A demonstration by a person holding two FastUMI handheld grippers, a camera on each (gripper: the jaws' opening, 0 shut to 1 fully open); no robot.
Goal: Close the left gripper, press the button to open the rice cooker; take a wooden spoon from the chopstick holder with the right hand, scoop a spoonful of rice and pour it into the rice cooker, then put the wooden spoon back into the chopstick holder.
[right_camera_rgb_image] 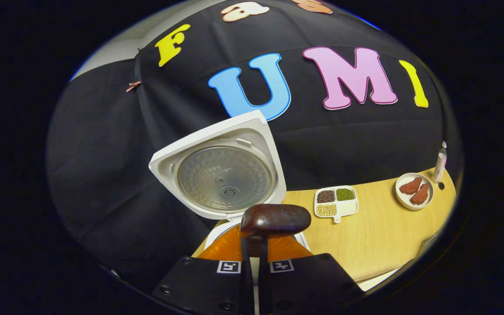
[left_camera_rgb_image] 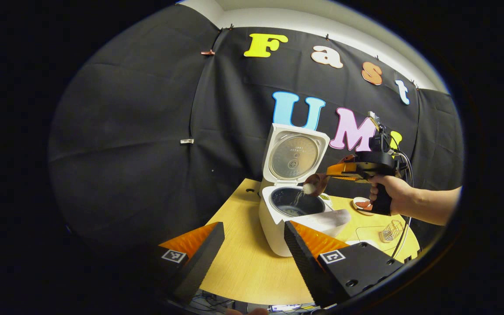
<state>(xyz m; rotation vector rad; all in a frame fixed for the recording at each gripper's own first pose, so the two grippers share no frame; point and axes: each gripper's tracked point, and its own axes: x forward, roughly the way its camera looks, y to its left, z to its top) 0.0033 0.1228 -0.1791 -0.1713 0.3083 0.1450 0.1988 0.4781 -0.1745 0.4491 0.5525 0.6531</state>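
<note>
While the rice cooker [left_camera_rgb_image: 293,210] sits on the wooden table [left_camera_rgb_image: 243,262] with its lid up, I see my right gripper [right_camera_rgb_image: 254,245] pinching the wooden spoon [right_camera_rgb_image: 274,218] and tipping rice [left_camera_rgb_image: 308,188] into the pot. My left gripper [left_camera_rgb_image: 252,245] hangs open nearby, holding nothing.

I could read no words, brand names or numbers on any object. The metal plate inside the rice cooker's open lid [right_camera_rgb_image: 225,179] carried a short line of stamped characters near its middle, too small for me to make out. The left gripper [left_camera_rgb_image: 253,224] and the right gripper [right_camera_rgb_image: 254,245] each bore square coded markers [left_camera_rgb_image: 333,256], patterns rather than letters.
</note>
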